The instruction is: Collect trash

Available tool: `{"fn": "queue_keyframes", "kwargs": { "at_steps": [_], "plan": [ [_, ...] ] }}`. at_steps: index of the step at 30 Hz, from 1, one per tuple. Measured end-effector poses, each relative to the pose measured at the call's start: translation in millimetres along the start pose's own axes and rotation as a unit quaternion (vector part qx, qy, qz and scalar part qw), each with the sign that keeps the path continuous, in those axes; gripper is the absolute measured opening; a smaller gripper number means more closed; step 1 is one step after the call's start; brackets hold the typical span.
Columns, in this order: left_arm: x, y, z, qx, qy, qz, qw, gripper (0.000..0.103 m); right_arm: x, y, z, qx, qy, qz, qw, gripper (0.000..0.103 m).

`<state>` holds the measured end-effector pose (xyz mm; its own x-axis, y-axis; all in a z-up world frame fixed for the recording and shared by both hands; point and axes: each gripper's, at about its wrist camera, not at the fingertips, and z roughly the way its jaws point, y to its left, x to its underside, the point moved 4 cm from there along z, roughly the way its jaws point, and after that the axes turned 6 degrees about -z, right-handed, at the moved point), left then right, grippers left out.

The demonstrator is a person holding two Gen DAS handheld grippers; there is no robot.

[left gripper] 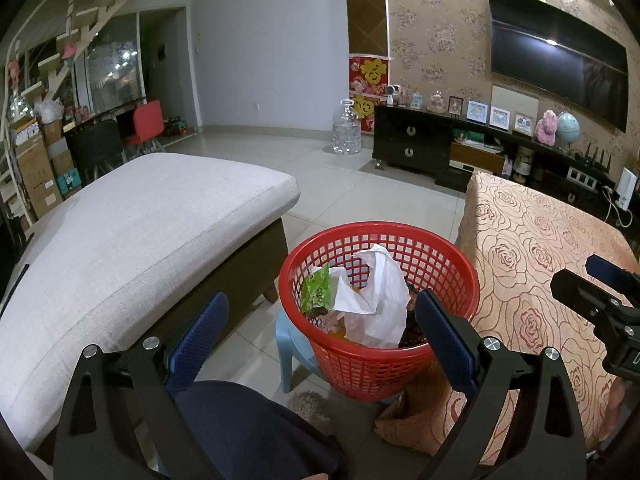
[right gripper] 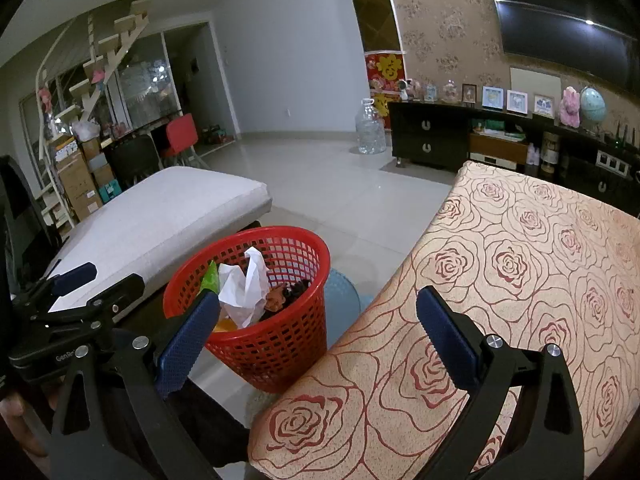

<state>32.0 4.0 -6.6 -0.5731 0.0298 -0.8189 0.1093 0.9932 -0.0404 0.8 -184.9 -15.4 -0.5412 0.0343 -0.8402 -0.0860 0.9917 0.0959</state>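
A red mesh basket (left gripper: 372, 364) stands on a small blue stool (left gripper: 294, 354) between the sofa and the table. It holds a white plastic bag (left gripper: 378, 300), a green wrapper (left gripper: 316, 290) and dark scraps. My left gripper (left gripper: 320, 340) is open and empty, just above and in front of the basket's near rim. The basket also shows in the right wrist view (right gripper: 272, 344), with the bag (right gripper: 244, 288). My right gripper (right gripper: 318, 344) is open and empty over the table's near corner, right of the basket.
A grey sofa cushion (left gripper: 132, 248) lies to the left. A table with a rose-patterned cloth (right gripper: 520, 280) is to the right. A dark TV cabinet (left gripper: 416, 144) and a large water bottle (left gripper: 346, 130) stand across the tiled floor.
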Motion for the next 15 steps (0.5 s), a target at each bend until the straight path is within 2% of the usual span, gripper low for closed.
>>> {"fn": "queue_keyframes", "kwargs": {
  "at_steps": [15],
  "plan": [
    [2.0, 0.1, 1.6, -0.001, -0.002, 0.001, 1.0, 0.091, 4.1, -2.4, 0.3, 0.001, 0.002, 0.005, 1.0, 0.096]
  ]
}}
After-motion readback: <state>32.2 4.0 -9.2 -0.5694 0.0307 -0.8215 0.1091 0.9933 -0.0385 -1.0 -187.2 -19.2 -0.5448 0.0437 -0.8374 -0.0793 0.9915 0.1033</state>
